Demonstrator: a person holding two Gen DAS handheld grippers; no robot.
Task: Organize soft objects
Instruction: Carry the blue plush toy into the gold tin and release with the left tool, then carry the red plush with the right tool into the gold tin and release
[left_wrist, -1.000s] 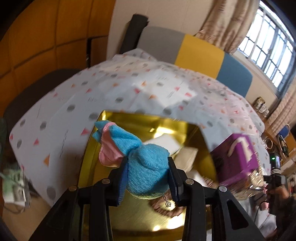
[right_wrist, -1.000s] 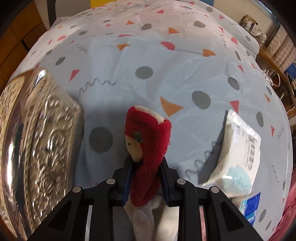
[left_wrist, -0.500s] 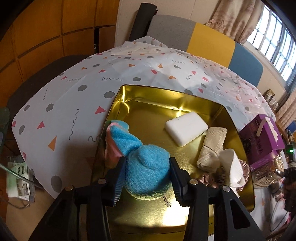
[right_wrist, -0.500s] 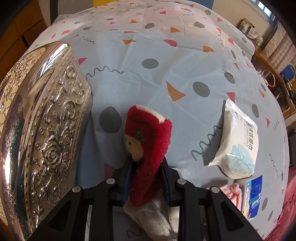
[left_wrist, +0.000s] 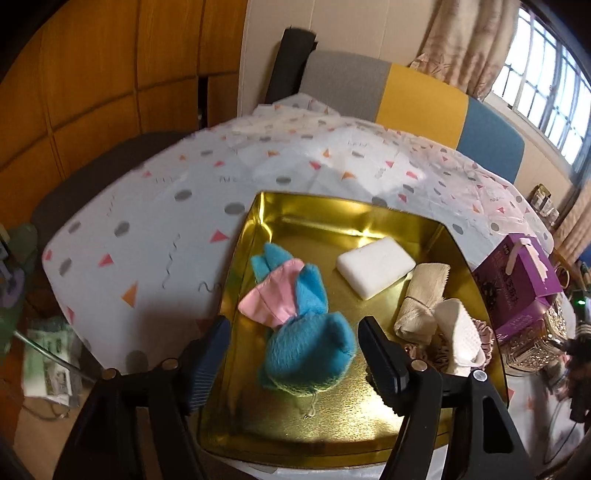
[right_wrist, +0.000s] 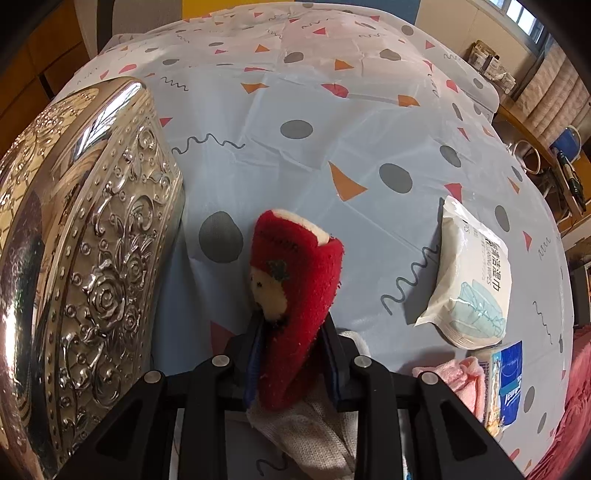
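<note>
In the left wrist view a blue and pink plush toy (left_wrist: 299, 325) lies in the gold tin (left_wrist: 255, 229), at its near left. My left gripper (left_wrist: 295, 354) is open, its fingers apart on either side of the plush. Also in the tin are a white sponge (left_wrist: 375, 266), a beige cloth roll (left_wrist: 421, 299) and a white cloth (left_wrist: 458, 339). In the right wrist view my right gripper (right_wrist: 291, 354) is shut on a red fluffy sock (right_wrist: 295, 291) and holds it above the patterned tablecloth (right_wrist: 295, 129).
A purple box (left_wrist: 517, 280) stands right of the tin. An embossed silver tin lid (right_wrist: 81, 258) stands at the left of the right wrist view. A wet-wipes pack (right_wrist: 472, 273), a pink cloth (right_wrist: 461, 380) and a blue tissue packet (right_wrist: 506, 387) lie at the right.
My left gripper has opened and let go of the blue plush, which now lies in the gold tin. My right gripper still holds the red sock, drawn back slightly.
</note>
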